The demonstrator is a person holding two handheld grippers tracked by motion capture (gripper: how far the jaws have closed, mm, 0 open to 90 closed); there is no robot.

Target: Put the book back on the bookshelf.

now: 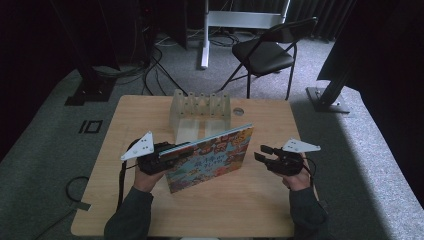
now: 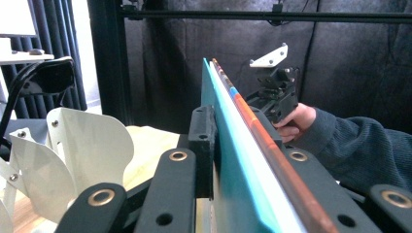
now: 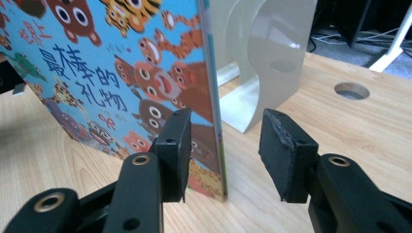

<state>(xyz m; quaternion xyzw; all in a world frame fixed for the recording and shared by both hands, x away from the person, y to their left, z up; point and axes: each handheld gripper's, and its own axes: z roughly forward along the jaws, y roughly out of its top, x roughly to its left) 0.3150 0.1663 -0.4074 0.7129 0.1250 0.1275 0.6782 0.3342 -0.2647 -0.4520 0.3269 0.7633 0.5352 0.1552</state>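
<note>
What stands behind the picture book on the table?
Behind the picture book stands a white slotted rack, with a round hole in the table beside it. The book covers the rack's front foot.

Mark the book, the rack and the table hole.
book (image 1: 210, 160), high view, middle of the cover.
rack (image 1: 200, 114), high view, front wall.
table hole (image 3: 351, 91), right gripper view, its centre.

Colourful picture book (image 1: 210, 157), upright, tilted, on edge
</note>
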